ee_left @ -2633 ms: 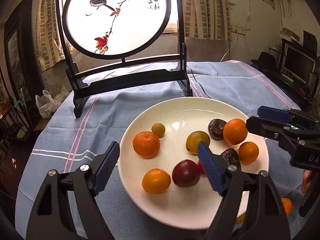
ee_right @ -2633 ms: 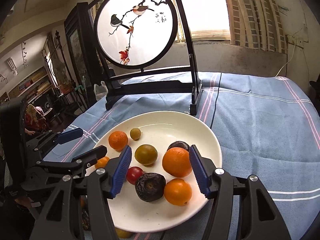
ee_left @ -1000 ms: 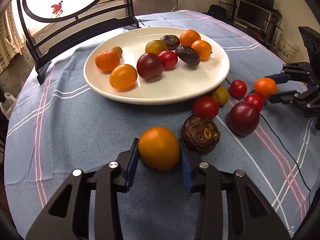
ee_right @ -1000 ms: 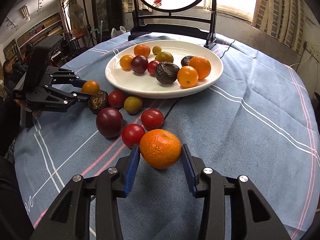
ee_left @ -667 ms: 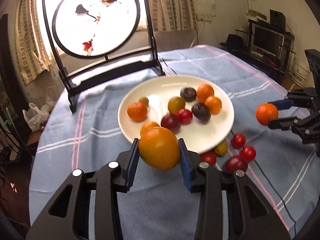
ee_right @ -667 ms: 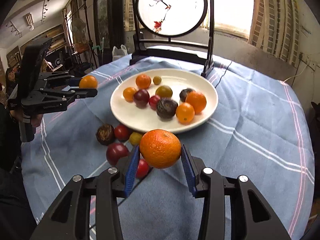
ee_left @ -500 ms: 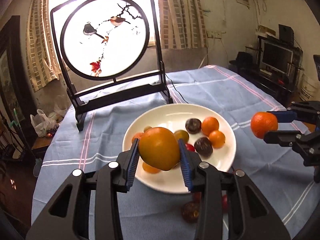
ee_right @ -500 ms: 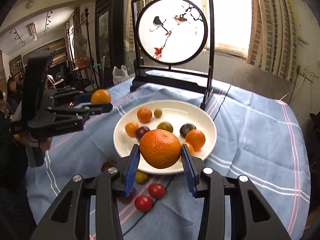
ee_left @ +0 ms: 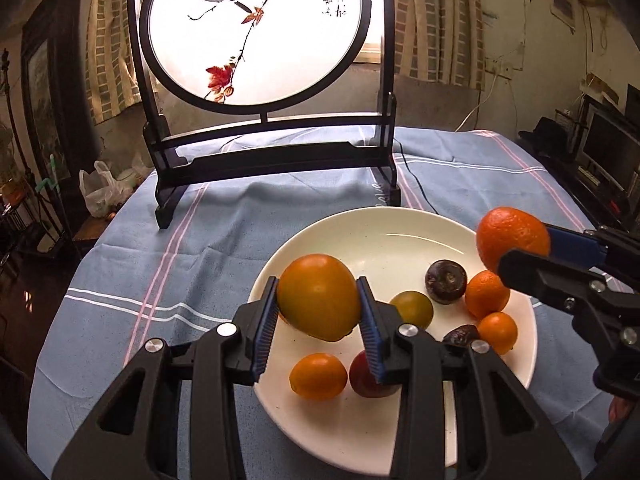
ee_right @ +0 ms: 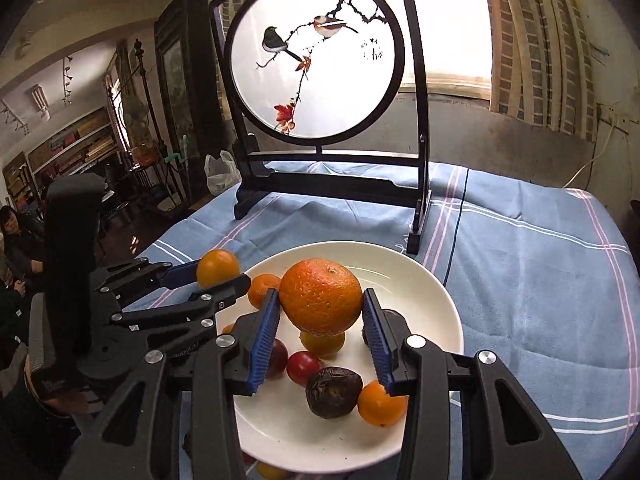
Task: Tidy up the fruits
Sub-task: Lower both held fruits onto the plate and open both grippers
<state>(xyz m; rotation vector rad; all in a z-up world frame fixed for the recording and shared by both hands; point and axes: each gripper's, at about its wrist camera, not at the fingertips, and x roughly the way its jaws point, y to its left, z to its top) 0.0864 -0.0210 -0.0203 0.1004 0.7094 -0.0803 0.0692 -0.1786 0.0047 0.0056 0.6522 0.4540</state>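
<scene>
1. Left gripper [ee_left: 318,316] clamps a smooth yellow-orange fruit [ee_left: 319,297] above the white plate [ee_left: 362,236].
2. Right gripper [ee_right: 320,322] clamps a dimpled orange [ee_right: 321,297] over the same plate – only this view shows the red fruit [ee_right: 304,362].
3. Beyond – a bird-painted round screen [ee_left: 256,28].

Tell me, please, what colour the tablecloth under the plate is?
Light blue tablecloth with white and pink stripes, clearest in the left wrist view.
</scene>
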